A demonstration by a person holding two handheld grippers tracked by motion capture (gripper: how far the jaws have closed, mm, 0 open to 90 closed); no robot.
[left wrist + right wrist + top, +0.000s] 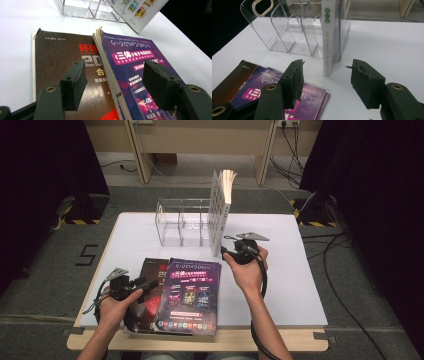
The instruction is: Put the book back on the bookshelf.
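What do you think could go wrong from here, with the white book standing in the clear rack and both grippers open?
The white book leans in the end slot of the clear rack, its pages fanned; a nudge from the open right gripper might tip it. The left gripper straddles the spine edge of the purple magazine; closing there may catch only some pages, or drag the brown magazine beneath.

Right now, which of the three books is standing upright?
The white book, leaning against the right end of the clear rack. The purple book and the brown book under it lie flat at the table's near edge.
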